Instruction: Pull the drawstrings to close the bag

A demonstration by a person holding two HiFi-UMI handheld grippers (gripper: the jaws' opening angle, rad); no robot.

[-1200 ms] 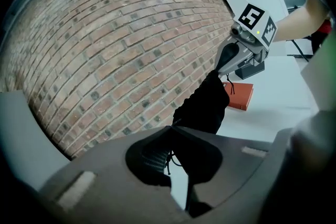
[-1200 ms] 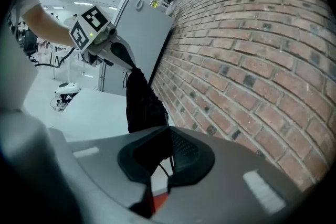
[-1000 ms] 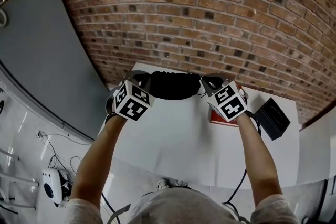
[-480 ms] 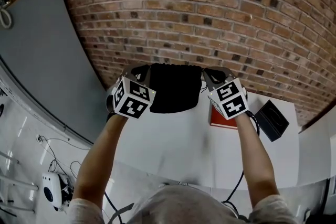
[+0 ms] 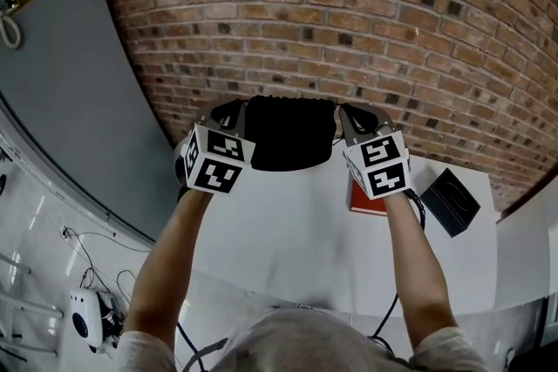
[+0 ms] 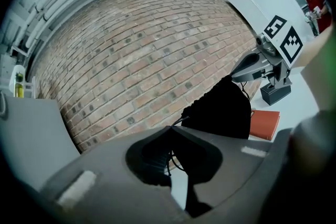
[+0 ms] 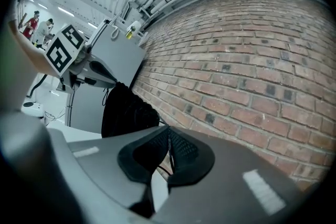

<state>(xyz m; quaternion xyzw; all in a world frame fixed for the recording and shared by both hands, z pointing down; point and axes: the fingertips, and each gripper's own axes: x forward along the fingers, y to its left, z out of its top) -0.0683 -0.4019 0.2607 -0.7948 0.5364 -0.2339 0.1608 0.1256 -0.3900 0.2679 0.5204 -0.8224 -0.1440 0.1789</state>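
A black drawstring bag (image 5: 290,133) hangs in the air in front of the brick wall, held up between my two grippers. My left gripper (image 5: 235,111) is shut on the left drawstring (image 6: 180,121) at the bag's top left corner. At the top right corner, my right gripper (image 5: 350,114) is shut on the right drawstring (image 7: 159,123). In the left gripper view the bag (image 6: 223,112) hangs just past the closed jaws (image 6: 171,130), and the right gripper (image 6: 248,67) shows beyond it. The right gripper view shows the bag (image 7: 126,112) past its own closed jaws (image 7: 168,132).
Below the bag is a white table (image 5: 288,231). A red book (image 5: 361,199) lies under the right gripper and a black box (image 5: 451,201) sits further right. A grey panel (image 5: 70,91) stands at the left, with cables and a white device (image 5: 85,316) on the floor.
Both grippers have risen and carried the bag up off the table. It lay flat between them before and now hangs full length against the wall.
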